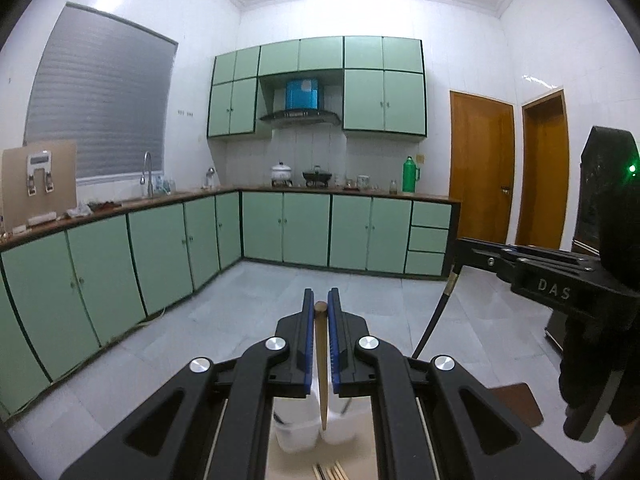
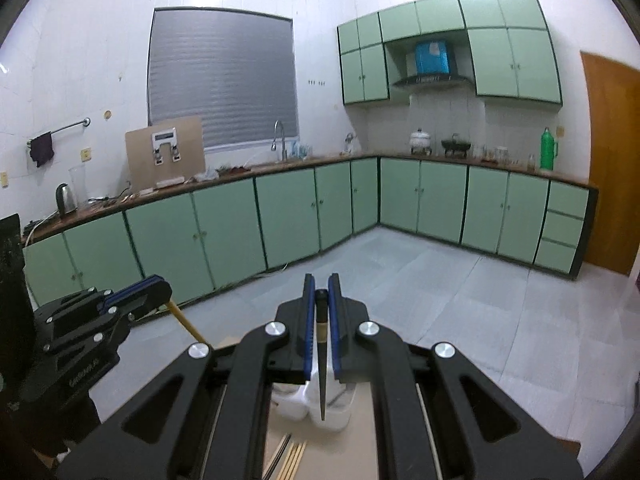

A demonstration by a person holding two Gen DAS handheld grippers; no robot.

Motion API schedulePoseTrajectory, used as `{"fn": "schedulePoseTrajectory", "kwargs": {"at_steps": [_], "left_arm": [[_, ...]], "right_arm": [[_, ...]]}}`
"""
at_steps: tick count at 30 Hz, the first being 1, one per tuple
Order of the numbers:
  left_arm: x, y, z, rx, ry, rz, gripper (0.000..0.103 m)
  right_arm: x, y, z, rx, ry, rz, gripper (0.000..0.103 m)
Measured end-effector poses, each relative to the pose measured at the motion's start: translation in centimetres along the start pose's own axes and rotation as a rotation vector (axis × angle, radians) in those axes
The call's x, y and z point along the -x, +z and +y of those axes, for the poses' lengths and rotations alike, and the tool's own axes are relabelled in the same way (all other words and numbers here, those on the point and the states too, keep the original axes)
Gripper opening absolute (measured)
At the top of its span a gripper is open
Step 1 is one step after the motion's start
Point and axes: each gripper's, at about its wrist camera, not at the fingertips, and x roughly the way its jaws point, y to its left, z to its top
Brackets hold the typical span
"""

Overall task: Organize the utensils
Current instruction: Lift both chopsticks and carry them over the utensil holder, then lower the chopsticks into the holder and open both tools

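Observation:
In the left wrist view my left gripper (image 1: 321,300) is shut on a light wooden chopstick (image 1: 321,360). The stick hangs point-down over a white utensil holder (image 1: 300,432) on the table. My right gripper (image 2: 321,284) is shut on a black chopstick (image 2: 321,380) with a gold band, its point above the same white holder (image 2: 296,404). Each view shows the other gripper from the side. The right gripper (image 1: 460,248) grips the black chopstick (image 1: 432,320), and the left gripper (image 2: 164,286) grips the wooden chopstick (image 2: 186,322). A dark sleeve shows at the edges.
Several loose chopsticks (image 2: 290,460) lie on the pale table (image 2: 360,440) in front of the holder. Beyond it are grey floor tiles, green cabinets (image 2: 300,216) under a brown counter with a sink, a kettle and pots, and wooden doors (image 1: 480,168) on the right.

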Motion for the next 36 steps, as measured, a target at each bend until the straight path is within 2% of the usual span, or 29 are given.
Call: {"fn": "schedulePoseTrajectory", "kwargs": {"at_steps": [8,15,21,22,24,26,28,33,36], "left_arm": [[-6.2,-1.3,1.1,-0.019,0.052,-0.024,0.006],[-11.1,-4.4,1.9,-0.008,0.029,0.066,0.007],[-12.4,-7.1,2.5,0.002,0.019,0.146,0.009],[-12.3,-7.3,2.6,0.004,0.017,0.155,0.012],[-12.0,-7.8,2.8,0.005,0.021,0.164,0.024],[-11.1,-8.2,3.0,0.009,0.024,0.169,0.028],[-10.1,-8.4,3.2,0.009,0.031,0.172,0.032],[-6.1,-10.0,3.4,0.021,0.053,0.177,0.049],[-3.6,-11.9,3.1,0.028,0.066,0.199,0.056]], "right_arm": [[-6.9,-1.2,-1.7,-0.018,-0.021,0.030,0.006],[-11.2,-5.0,-2.2,-0.044,-0.022,0.120,0.006],[-12.6,-8.4,-2.1,-0.068,-0.006,0.207,0.008],[-12.6,-8.8,-2.3,-0.077,-0.006,0.212,0.011],[-12.4,-9.2,-2.3,-0.093,-0.007,0.216,0.022],[-11.4,-9.6,-2.6,-0.110,-0.016,0.207,0.038],[-10.2,-9.8,-2.7,-0.109,-0.027,0.191,0.042],[-6.0,-11.6,-3.5,-0.141,-0.052,0.154,0.061],[-3.5,-13.5,-3.5,-0.153,-0.061,0.152,0.063]]}}
